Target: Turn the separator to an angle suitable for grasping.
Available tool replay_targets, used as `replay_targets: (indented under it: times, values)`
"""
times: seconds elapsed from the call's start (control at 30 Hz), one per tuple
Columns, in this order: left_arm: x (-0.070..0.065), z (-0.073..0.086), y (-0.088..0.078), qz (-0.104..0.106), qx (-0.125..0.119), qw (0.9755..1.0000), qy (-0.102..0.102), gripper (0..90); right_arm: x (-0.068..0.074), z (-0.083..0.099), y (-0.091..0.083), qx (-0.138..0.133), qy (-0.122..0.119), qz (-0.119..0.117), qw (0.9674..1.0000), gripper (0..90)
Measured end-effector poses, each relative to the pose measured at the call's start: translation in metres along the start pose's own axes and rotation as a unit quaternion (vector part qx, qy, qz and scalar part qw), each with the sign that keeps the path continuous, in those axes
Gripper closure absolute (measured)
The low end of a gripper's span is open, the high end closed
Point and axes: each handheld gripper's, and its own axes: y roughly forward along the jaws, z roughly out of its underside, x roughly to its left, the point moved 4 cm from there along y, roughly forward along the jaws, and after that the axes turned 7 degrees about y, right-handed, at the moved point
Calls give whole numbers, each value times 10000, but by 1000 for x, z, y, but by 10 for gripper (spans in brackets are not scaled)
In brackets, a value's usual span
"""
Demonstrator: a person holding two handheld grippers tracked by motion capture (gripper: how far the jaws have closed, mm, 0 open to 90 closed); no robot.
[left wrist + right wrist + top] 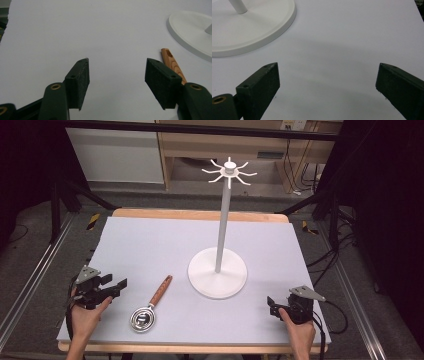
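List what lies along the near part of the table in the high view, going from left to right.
Left hand-held gripper → strainer with a wooden handle → white hook stand's round base → right hand-held gripper.

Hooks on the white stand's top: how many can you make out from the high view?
8, as far as the high view resolves them. The hooks fan out all round the cap of the white stand: some toward the camera, some to each side, some rearward. They are small, so one could be hidden.
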Motion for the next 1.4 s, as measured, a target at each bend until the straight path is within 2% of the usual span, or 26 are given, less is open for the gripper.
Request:
replay_targets:
  times: [0.23,0.3,0.4,0.43,0.57,0.77,0.9,1.4]
  values:
    - [-12,-7,-6,90,-21,9999,75,387,-2,1,-2,14,6,26,10000,60]
    - [-19,-10,-7,174,22,9997,180,389,-2,1,-2,7,-11,52,10000,60]
    - [-23,-13,-8,216,43,9995,219,392,-2,1,-2,12,-24,79,10000,60]
    - [-27,-15,-9,272,61,9991,313,395,-2,1,-2,18,-30,87,10000,61]
    - [-34,-17,-9,340,87,9987,364,405,0,1,-1,38,-42,58,10000,60]
    - [-49,-22,-8,487,159,9967,625,418,2,1,-1,61,-76,50,9999,61]
    - [-56,-23,-7,541,187,9958,721,423,2,1,0,74,-95,38,9999,63]
    - [-72,-29,-2,713,430,9923,915,431,3,1,0,108,-102,26,9999,63]
